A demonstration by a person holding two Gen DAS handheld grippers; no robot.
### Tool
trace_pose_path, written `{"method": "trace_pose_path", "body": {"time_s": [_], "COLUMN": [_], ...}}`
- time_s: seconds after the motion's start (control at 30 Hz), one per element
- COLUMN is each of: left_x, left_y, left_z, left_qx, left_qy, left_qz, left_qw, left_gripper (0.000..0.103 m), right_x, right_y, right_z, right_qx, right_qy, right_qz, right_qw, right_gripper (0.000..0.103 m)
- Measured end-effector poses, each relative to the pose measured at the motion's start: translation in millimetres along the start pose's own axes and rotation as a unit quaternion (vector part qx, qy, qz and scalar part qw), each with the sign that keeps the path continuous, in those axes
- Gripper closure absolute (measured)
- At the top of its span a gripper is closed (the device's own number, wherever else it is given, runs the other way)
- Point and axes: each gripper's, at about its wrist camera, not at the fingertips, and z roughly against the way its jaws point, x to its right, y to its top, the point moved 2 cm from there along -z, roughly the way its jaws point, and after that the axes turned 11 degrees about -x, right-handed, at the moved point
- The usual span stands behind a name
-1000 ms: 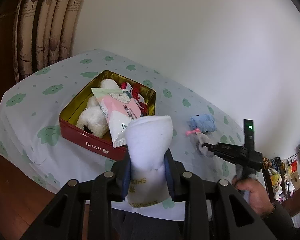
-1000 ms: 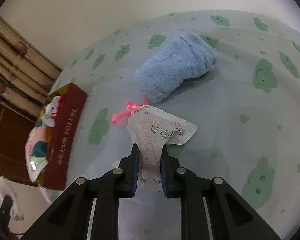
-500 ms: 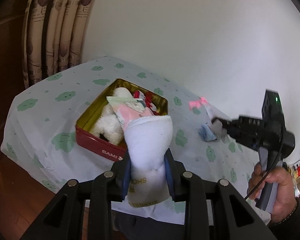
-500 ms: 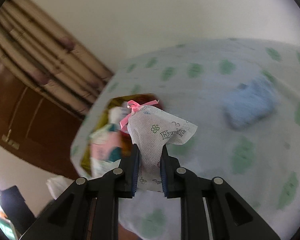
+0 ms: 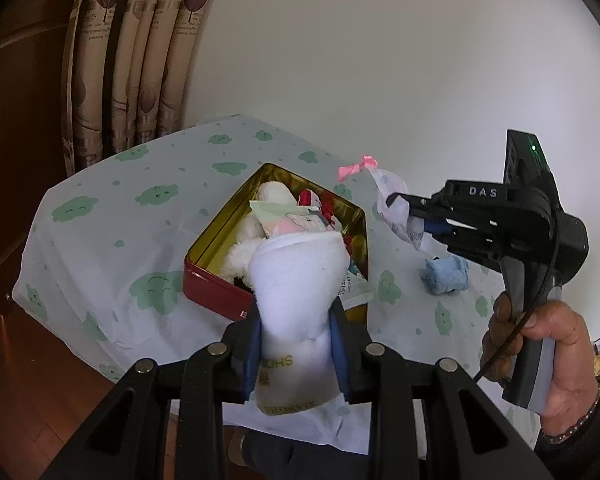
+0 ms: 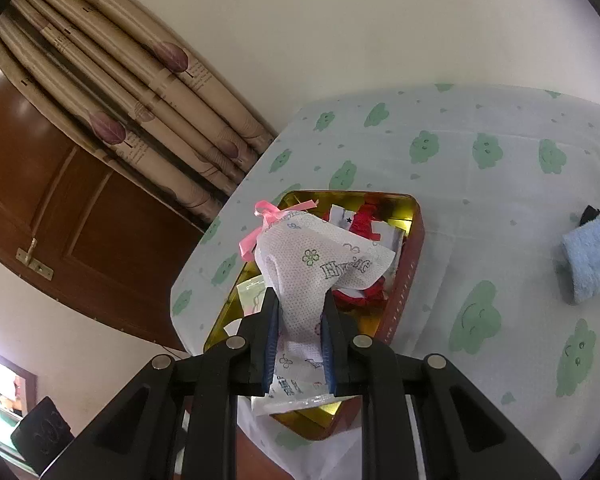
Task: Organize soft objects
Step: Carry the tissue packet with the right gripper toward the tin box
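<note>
My left gripper [image 5: 296, 320] is shut on a white sock [image 5: 300, 276], held up in front of the red tin [image 5: 216, 292]. The tin has a gold inside and holds white plush, a pastel packet and red-and-white fabric. My right gripper [image 6: 298, 312] is shut on a white printed pouch [image 6: 320, 264] tied with a pink ribbon [image 6: 260, 232], hanging above the tin [image 6: 404, 292]. In the left wrist view that pouch [image 5: 396, 212] and the right gripper [image 5: 400, 206] hover to the right of the tin. A blue fluffy sock [image 6: 592, 256] lies on the cloth, right of the tin.
The table wears a pale cloth with green cloud prints [image 5: 112, 216]. Curtains [image 5: 132, 52] and a brown wooden door [image 6: 48, 184] stand at the left, a white wall behind. A hand [image 5: 540, 344] holds the right gripper's handle. The blue sock [image 5: 446, 276] lies near that hand.
The right gripper has lifted the pouch off the cloth and carried it left, from beside the blue sock to above the tin. The left gripper has kept its hold on the white sock.
</note>
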Motion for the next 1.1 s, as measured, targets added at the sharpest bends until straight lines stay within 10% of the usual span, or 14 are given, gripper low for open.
{"method": "trace_pose_path", "body": {"time_s": [0.53, 1.1], "left_x": [15.5, -1.6], "left_y": [90.3, 170.6], "left_z": [-31.9, -181.6], "left_qx": [0.001, -0.131], "left_qy": [0.006, 0.023], "left_qz": [-0.073, -0.133], "left_qw": [0.9973, 0.9822], "left_gripper": [0.073, 0.066], "right_x": [41.0, 65.6], "right_y": [-41.1, -40.6], "right_z": [41.0, 38.1], "right_qx": [0.022, 0.013], "right_qy": [-0.004, 0.013], "right_qz": [-0.035, -0.058], "right_qw": [0.999, 0.998], "right_gripper": [0.086, 0.086]}}
